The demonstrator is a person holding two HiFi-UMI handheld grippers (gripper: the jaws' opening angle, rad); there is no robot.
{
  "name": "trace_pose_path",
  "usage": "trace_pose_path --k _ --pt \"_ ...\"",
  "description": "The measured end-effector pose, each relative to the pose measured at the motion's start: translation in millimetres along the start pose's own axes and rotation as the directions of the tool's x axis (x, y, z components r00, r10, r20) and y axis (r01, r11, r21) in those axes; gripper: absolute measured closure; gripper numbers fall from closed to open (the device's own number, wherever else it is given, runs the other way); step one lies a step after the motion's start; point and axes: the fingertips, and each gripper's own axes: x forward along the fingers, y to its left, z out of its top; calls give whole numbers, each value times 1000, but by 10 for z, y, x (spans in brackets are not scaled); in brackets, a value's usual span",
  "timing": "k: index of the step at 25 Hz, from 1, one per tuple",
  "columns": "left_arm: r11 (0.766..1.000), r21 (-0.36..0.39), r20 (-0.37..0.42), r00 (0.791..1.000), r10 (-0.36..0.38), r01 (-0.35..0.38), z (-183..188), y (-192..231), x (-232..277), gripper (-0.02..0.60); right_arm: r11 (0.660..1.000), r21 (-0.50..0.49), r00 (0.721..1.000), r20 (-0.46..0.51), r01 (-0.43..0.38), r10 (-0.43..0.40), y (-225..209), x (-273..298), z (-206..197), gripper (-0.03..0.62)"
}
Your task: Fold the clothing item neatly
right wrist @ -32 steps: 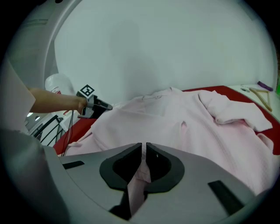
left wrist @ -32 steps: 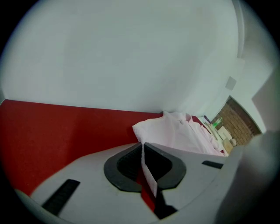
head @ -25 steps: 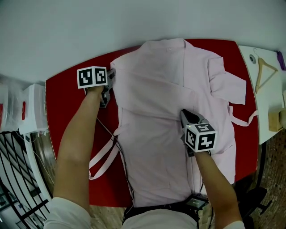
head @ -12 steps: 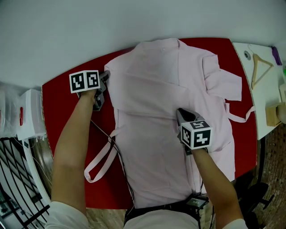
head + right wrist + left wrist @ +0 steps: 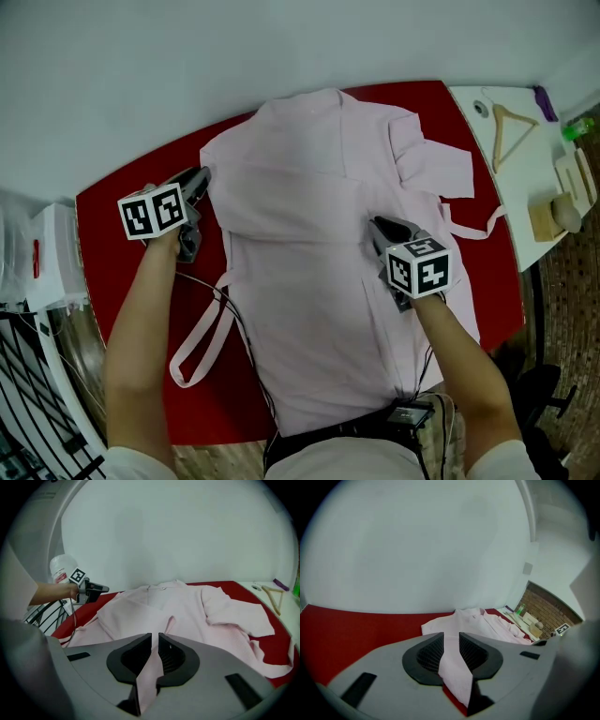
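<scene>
A pale pink garment [image 5: 319,272] lies spread, collar away from me, on the red table [image 5: 112,206]. My left gripper [image 5: 199,180] hovers at its left shoulder edge. In the left gripper view, the left gripper [image 5: 451,637] has just been opening its jaws. A strip of the pink cloth [image 5: 454,672] still lies loosely in the wider gap. My right gripper [image 5: 378,228] sits on the garment's middle. Seen in the right gripper view, the right gripper [image 5: 154,639] is shut on a pinch of the fabric [image 5: 150,677]. The right sleeve [image 5: 436,164] is folded inward.
A pink tie loop [image 5: 202,328] and a black cable [image 5: 239,319] trail over the table at near left. Another tie [image 5: 469,230] lies to the right. A white side table [image 5: 525,169] holds a wooden hanger [image 5: 511,127] and small boxes [image 5: 553,211]. White items [image 5: 47,253] stand at far left.
My left gripper has lifted and drawn back toward me from the shoulder edge. The right gripper has shifted only a little and keeps its pinch of cloth.
</scene>
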Motion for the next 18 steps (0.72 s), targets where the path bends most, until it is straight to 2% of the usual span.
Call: trace_pose_path --k 8,14,18 --pt "989 80 62 990 -126 120 34 -847 -253 502 995 -32 995 -11 96 -97 -623 -434 35 568" --pt "970 158 58 979 -195 184 -106 -1574 -241 500 978 110 984 -5 179 -179 -1411 -703 -105 568" --pt "966 169 52 977 -206 195 -274 -1934 -115 502 950 219 973 20 221 -231 -1936 -839 -113 568"
